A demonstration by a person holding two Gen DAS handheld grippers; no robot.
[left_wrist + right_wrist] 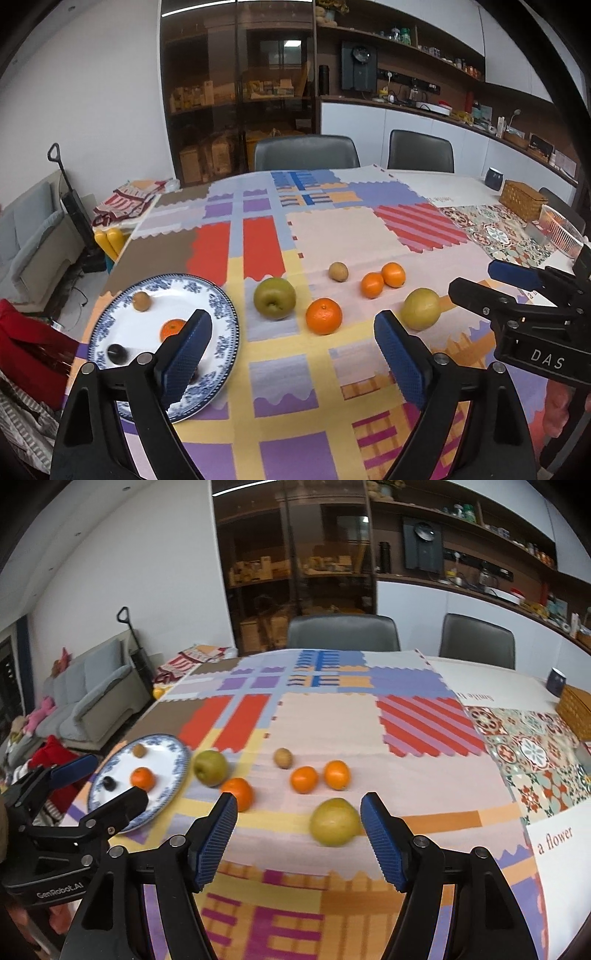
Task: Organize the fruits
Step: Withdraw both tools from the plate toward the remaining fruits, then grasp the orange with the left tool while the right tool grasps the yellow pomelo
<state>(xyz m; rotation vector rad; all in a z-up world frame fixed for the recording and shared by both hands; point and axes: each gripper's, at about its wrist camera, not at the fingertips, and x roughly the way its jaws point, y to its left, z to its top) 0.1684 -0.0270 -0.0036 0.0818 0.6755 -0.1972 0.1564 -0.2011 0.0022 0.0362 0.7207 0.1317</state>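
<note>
The worktop (332,716), covered with a patchwork cloth, carried everything, and both grippers hung low over its near edge. The plate (221,306), blue and white, lay ahead of the left gripper (291,354) on its left side, partly under its left finger. Three fruits already sat on the plate: one orange, one small brown fruit and one dark fruit, so I judge it was the collecting place and the sorting was only begun.

The yellow pear (334,821) lay just ahead of the right gripper (299,842), close to the inside of its right finger. The green apple (274,298) lay ahead of the left gripper, just right of the plate. The near orange (324,316) was almost straight ahead of the left gripper, between its fingers in line of sight. Two more oranges (382,280), touching or nearly so, and a brown kiwi (338,271) lay farther ahead.

The jaws of both grippers stood wide apart and held nothing. The right gripper seemed aimed at the yellow pear, probably as the next fruit to take. This pear looked blurred, so its exact edge was unclear.
</note>
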